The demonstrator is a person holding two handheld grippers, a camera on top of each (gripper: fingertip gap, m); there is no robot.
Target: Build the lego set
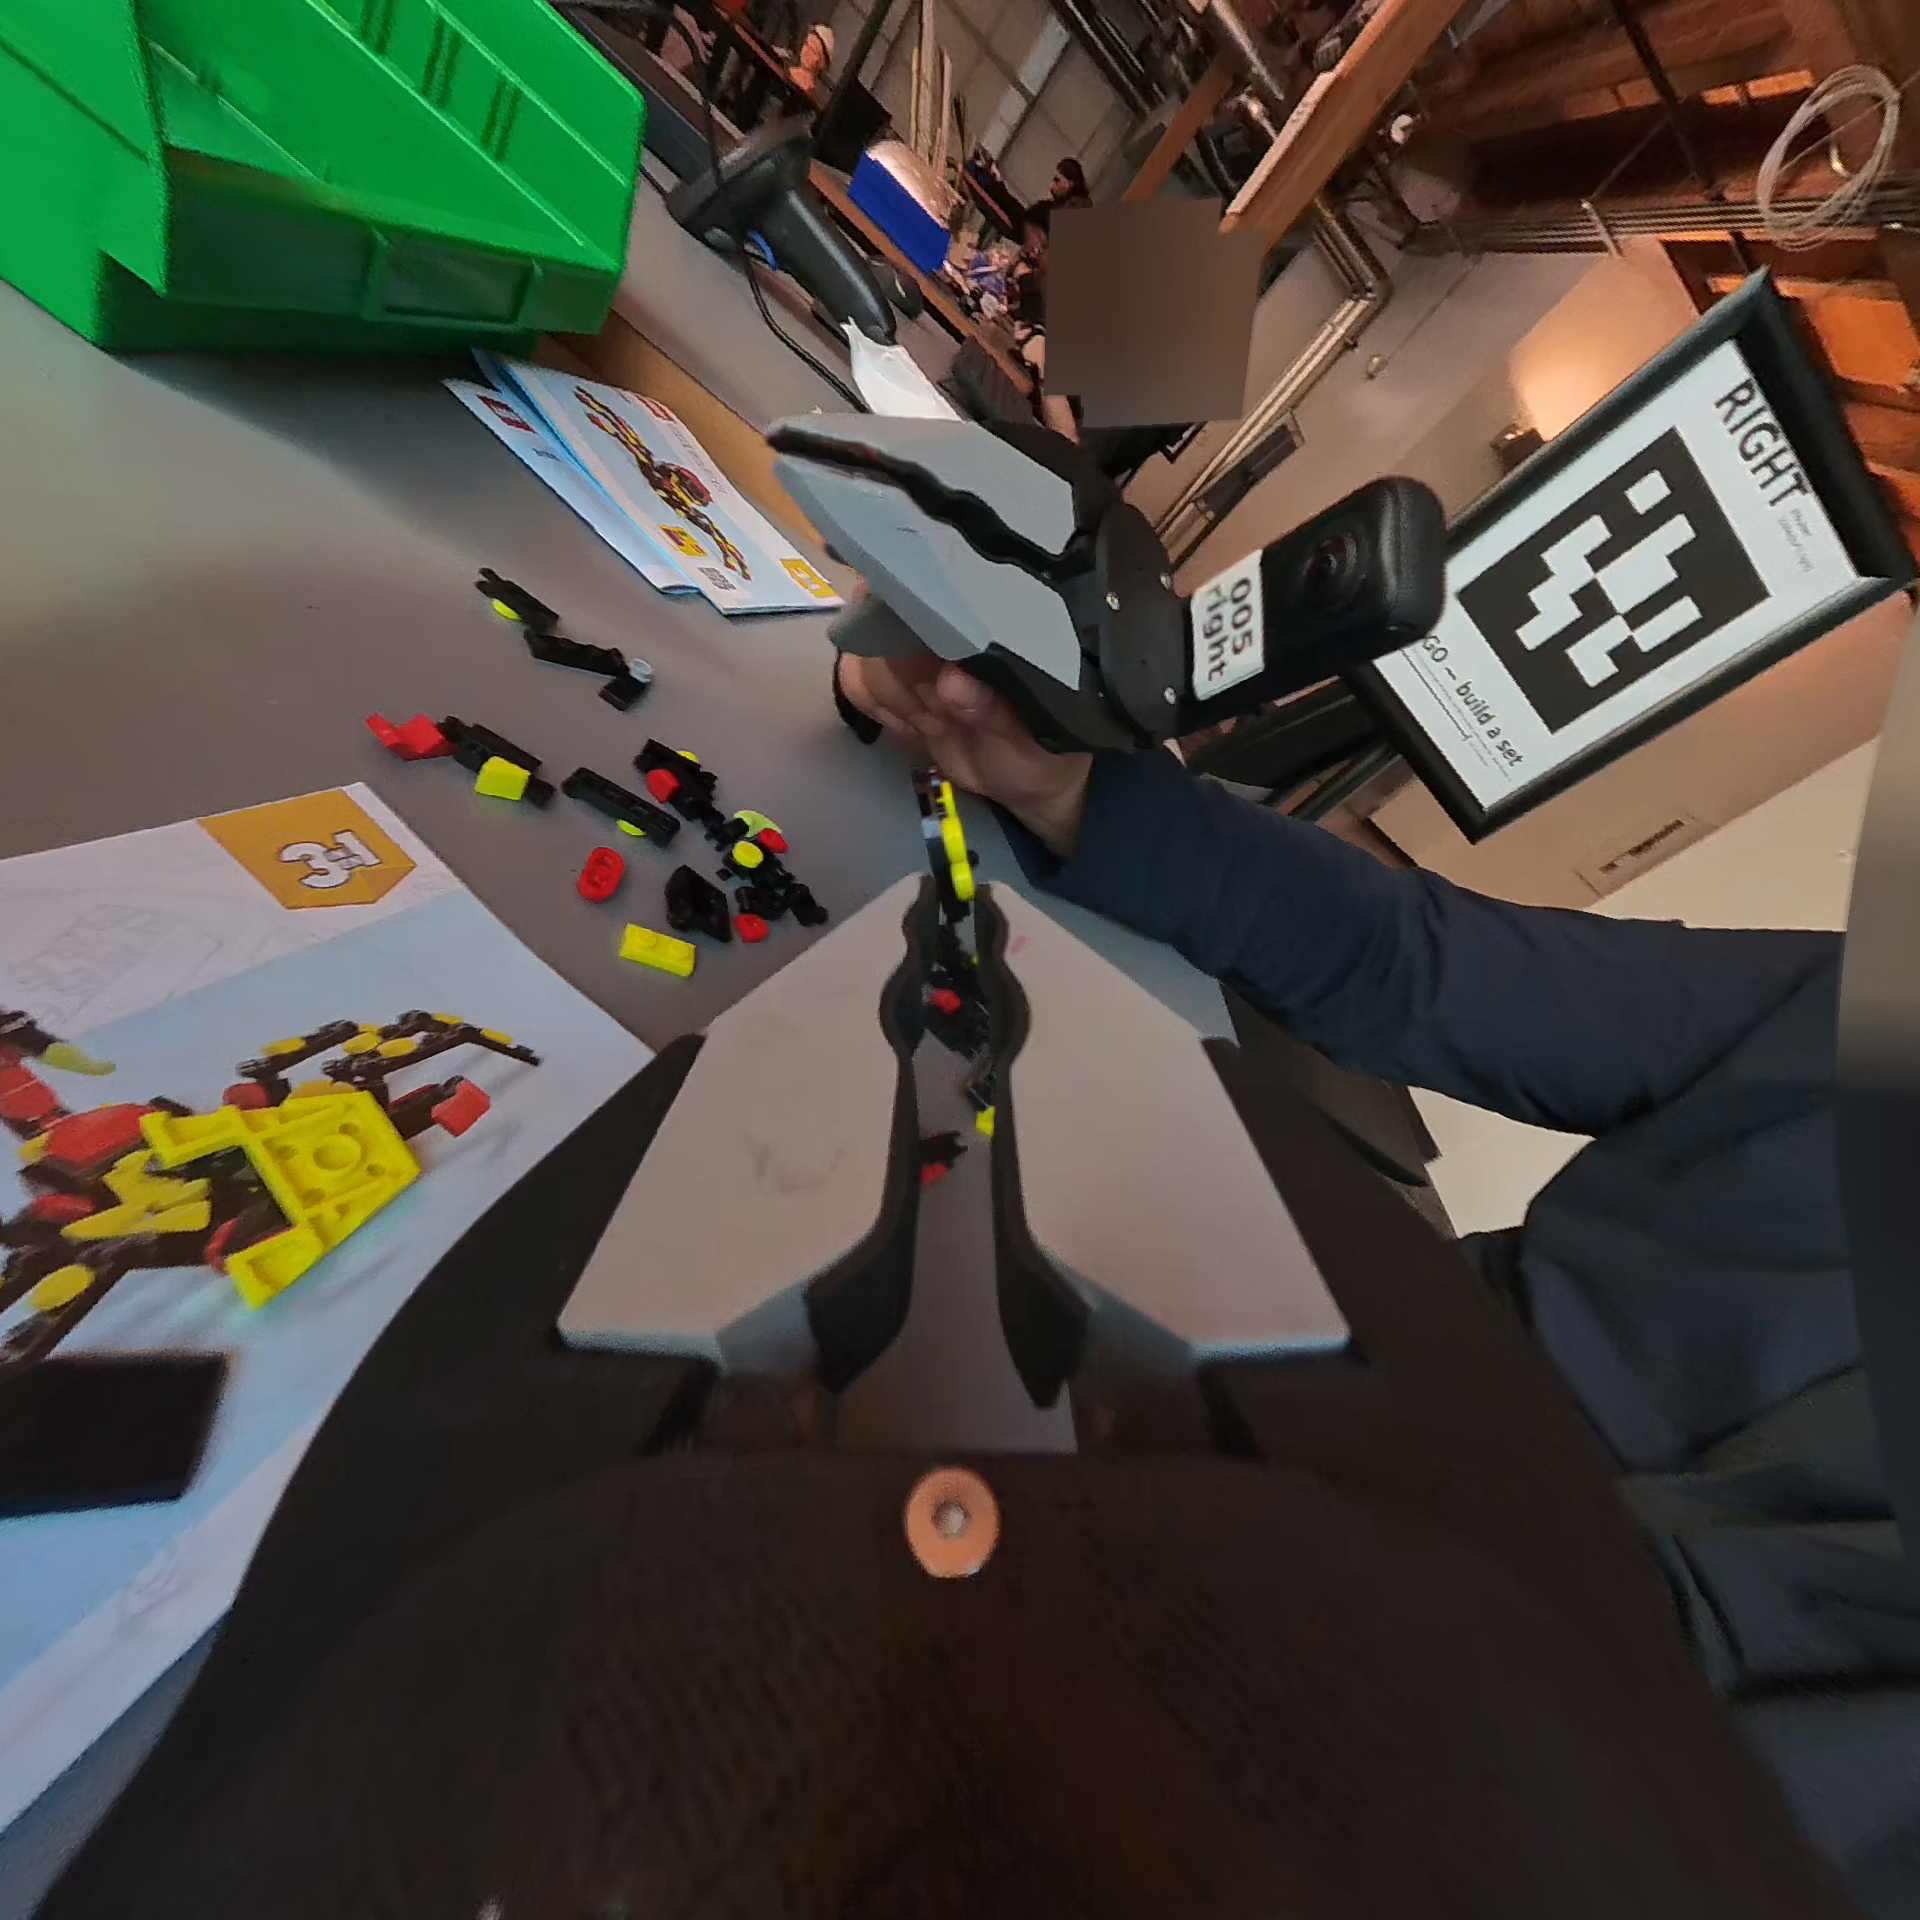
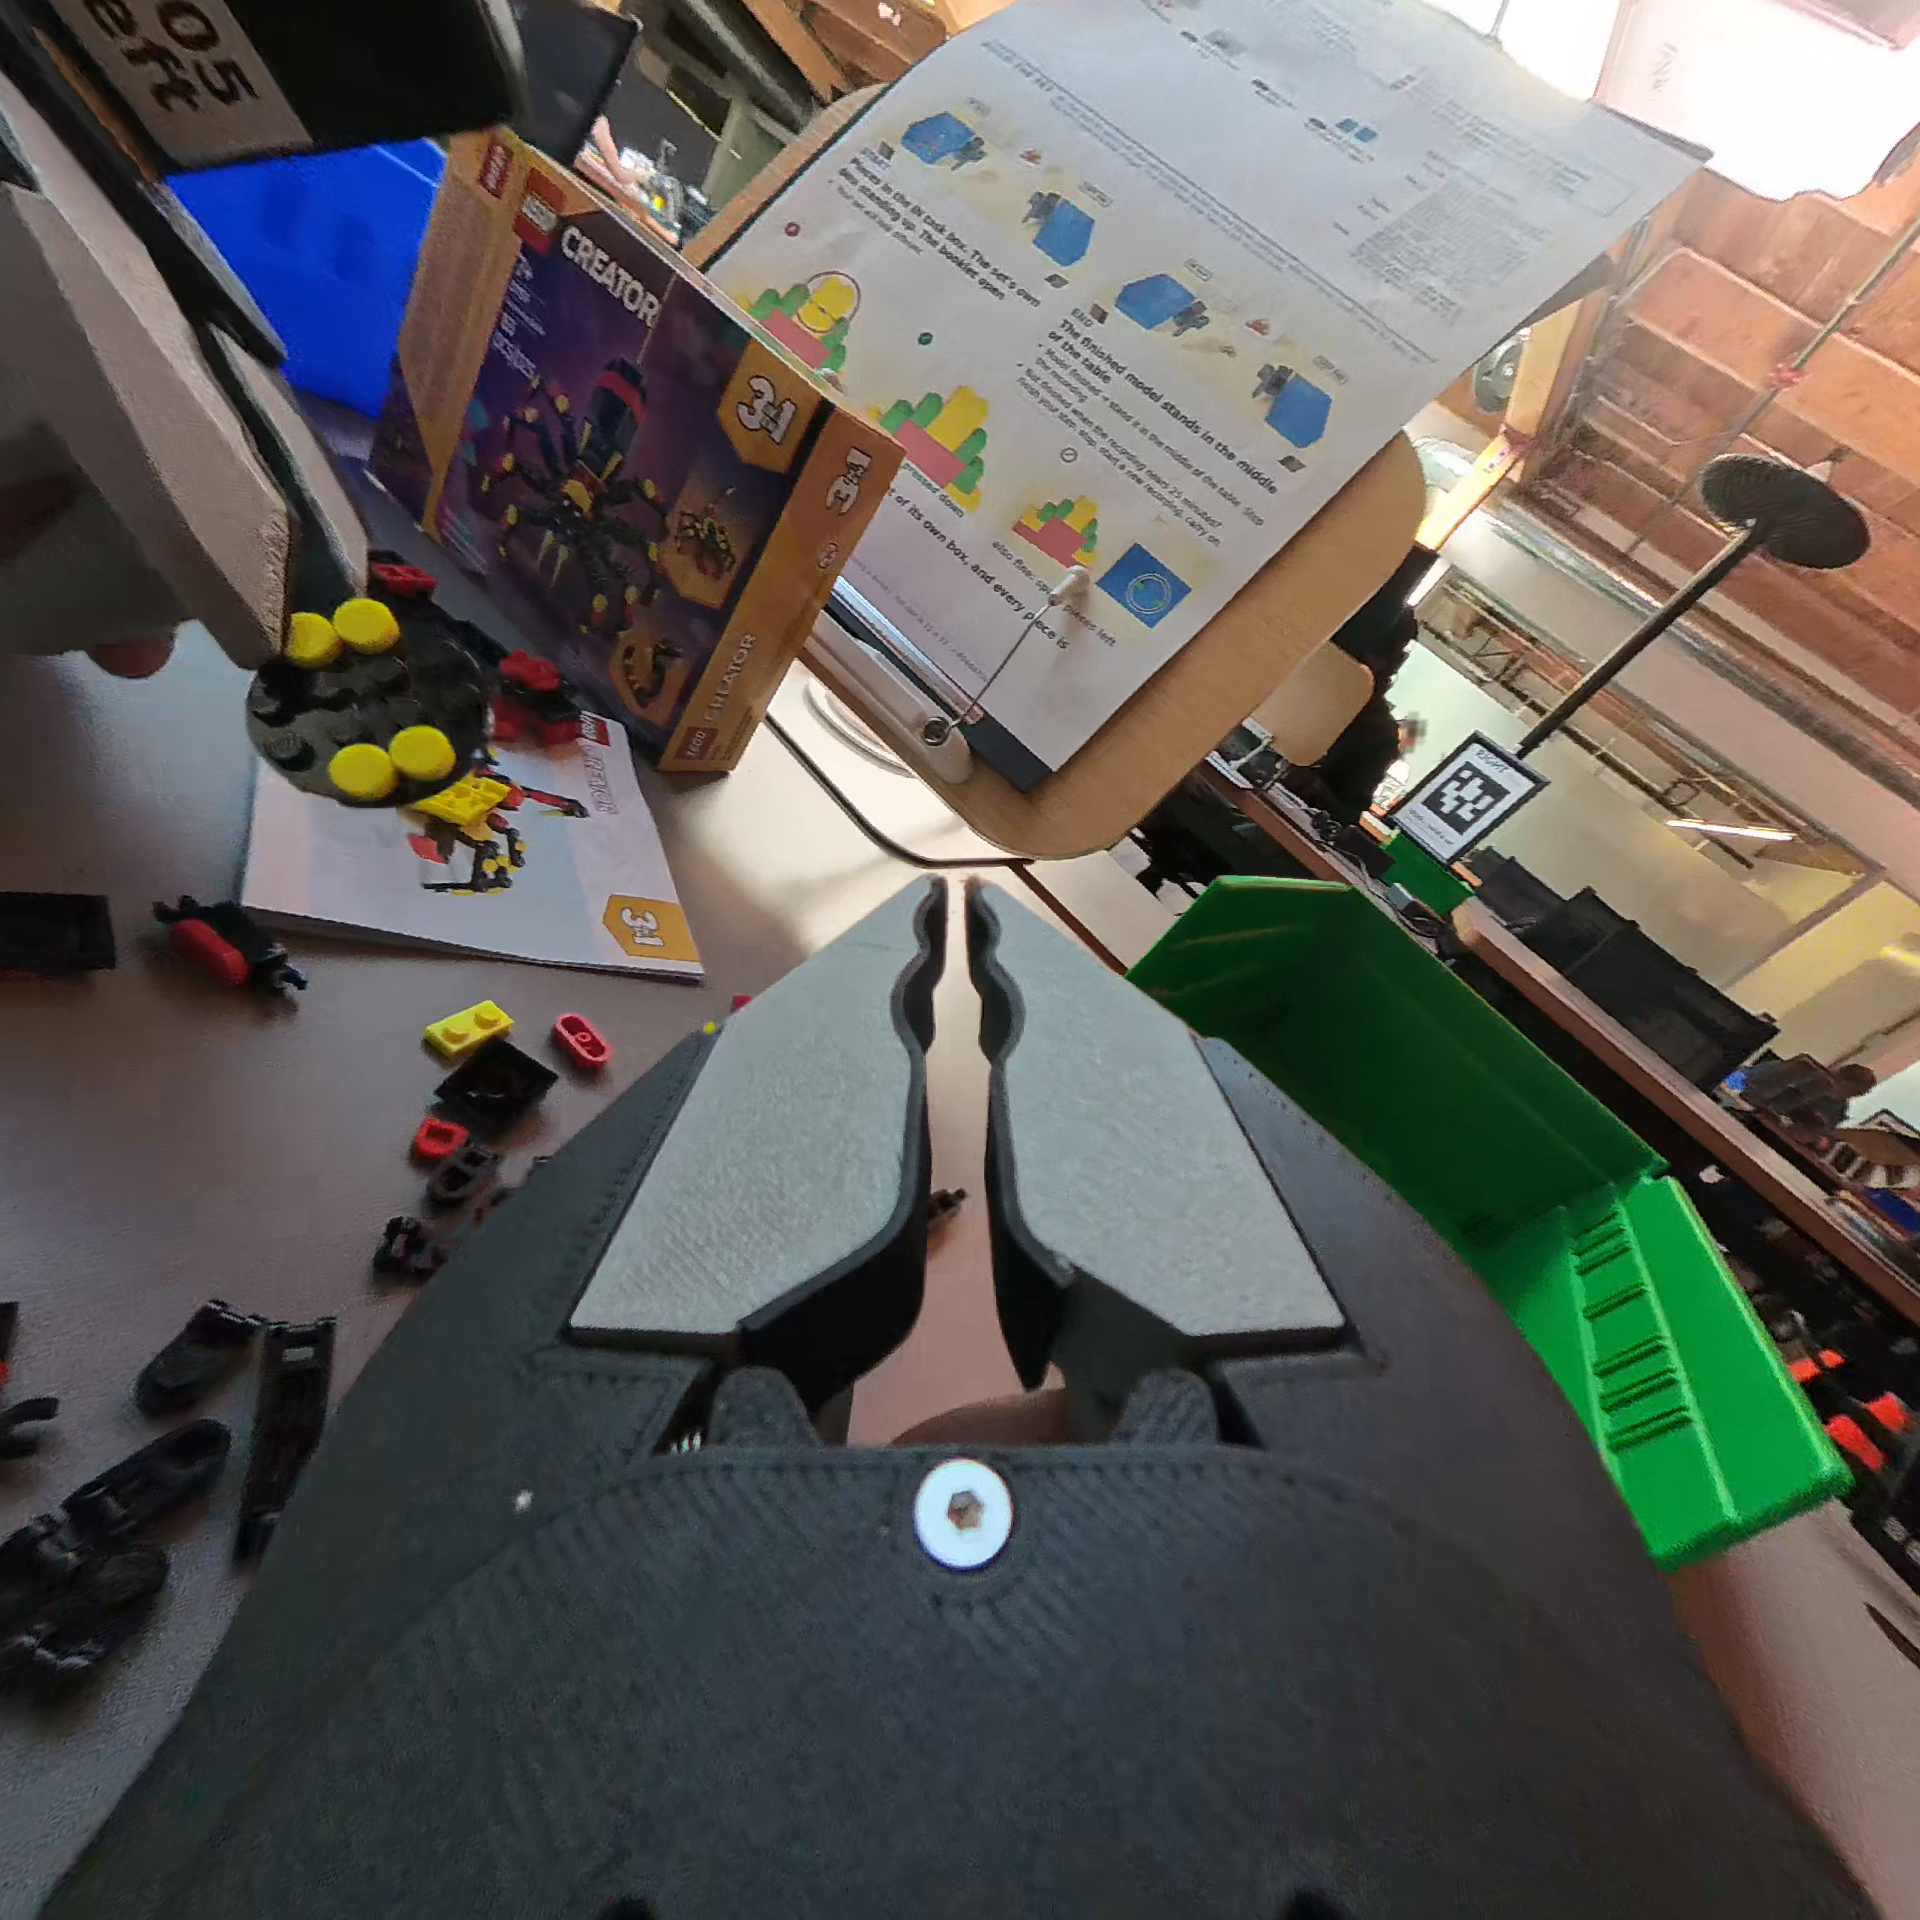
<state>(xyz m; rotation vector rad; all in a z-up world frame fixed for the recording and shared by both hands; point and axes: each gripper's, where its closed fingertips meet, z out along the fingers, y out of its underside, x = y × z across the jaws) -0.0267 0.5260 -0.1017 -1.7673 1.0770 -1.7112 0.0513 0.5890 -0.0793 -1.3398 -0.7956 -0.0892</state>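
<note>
the left gripper (image 1: 951, 914) is pinched shut on a partly built lego model (image 1: 951, 847), and its grey fingers hide most of it in the left wrist view: only a thin edge-on strip of black, yellow and red shows in the slot, long axis running along the fingers and poking past the tips. in the right wrist view the same model (image 2: 369, 707) shows its face, a round black studded plate with four smooth yellow round tiles, held in the air above the table (image 2: 831, 790) and tilted toward the camera; its rear end is cut off behind the left finger.

the right gripper (image 2: 956, 888) is lifted off the table, jaws almost together with a narrow wavy gap, nothing between them. a hand (image 1: 977, 738) in a dark sleeve holds it.

loose pieces (image 1: 665, 831), glossy black, red and yellow, lie scattered on the matte grey table; several at the right view's lower left are blurred. a booklet (image 1: 208, 1091) lies flat, its near corner cut off. a cardboard box (image 2: 623, 457) stands upright. a green bin (image 2: 1455, 1122) lies beside the right gripper.
</note>
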